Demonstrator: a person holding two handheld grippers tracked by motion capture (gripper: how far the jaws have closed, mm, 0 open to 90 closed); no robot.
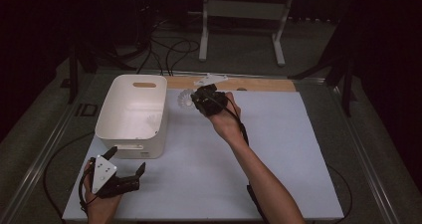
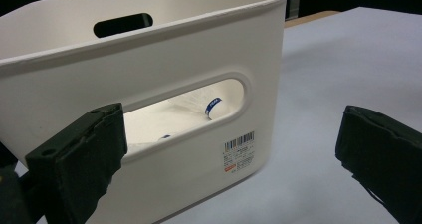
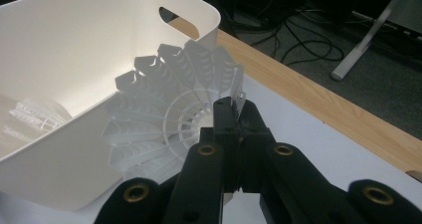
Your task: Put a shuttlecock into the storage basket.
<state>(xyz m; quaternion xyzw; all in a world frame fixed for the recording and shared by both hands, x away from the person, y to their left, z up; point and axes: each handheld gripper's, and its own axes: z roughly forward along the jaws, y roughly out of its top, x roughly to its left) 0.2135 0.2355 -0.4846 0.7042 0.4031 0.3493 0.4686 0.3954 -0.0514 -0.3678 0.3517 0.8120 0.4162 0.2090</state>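
A white plastic shuttlecock (image 1: 185, 100) (image 3: 164, 119) hangs just right of the white bin (image 1: 130, 134) (image 3: 59, 184), close to its far right corner. My right gripper (image 1: 197, 101) (image 3: 238, 115) is shut on the rim of its skirt. A second shuttlecock (image 1: 153, 119) (image 3: 35, 115) lies inside the bin; in the left gripper view its blue-banded end (image 2: 212, 104) shows through the bin's (image 2: 149, 50) handle slot. My left gripper (image 1: 127, 160) (image 2: 229, 154) is open at the near left, facing the bin's front wall, with nothing held.
The bin stands on a white board (image 1: 278, 149) with a wooden strip (image 1: 268, 84) along its far edge. A small white object (image 1: 211, 78) lies on that strip. Beyond the table are cables (image 1: 169, 50) and a white stand (image 1: 244, 10) on the floor.
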